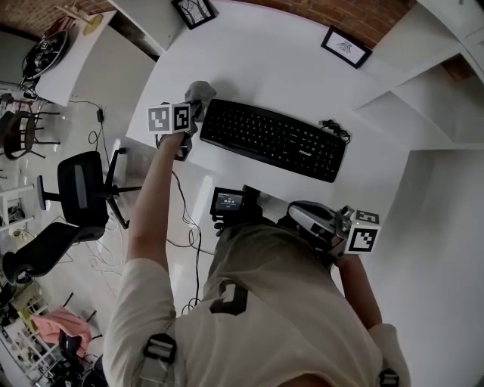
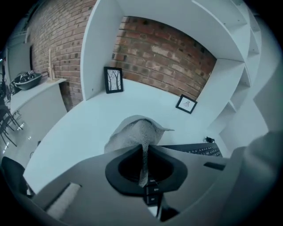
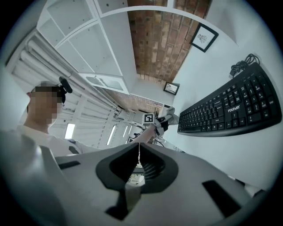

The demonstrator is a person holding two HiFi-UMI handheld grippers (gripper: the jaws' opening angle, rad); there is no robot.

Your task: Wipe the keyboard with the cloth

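A black keyboard (image 1: 272, 138) lies across the white desk (image 1: 265, 68); it also shows in the left gripper view (image 2: 199, 150) and the right gripper view (image 3: 230, 106). My left gripper (image 1: 190, 119) sits just off the keyboard's left end, shut on a grey cloth (image 1: 201, 94). Seen along the left gripper (image 2: 145, 148), the cloth (image 2: 135, 132) bunches up beyond the jaws and rests on the desk. My right gripper (image 1: 299, 217) hangs off the desk's front edge, close to my body. The right gripper (image 3: 139, 148) has its jaws together with nothing between them.
Two framed pictures (image 1: 345, 47) (image 1: 193, 10) stand at the back of the desk against the brick wall. The keyboard's coiled cable (image 1: 333, 128) lies at its right end. White shelves (image 1: 446, 98) rise on the right. An office chair (image 1: 83, 185) stands on the floor to the left.
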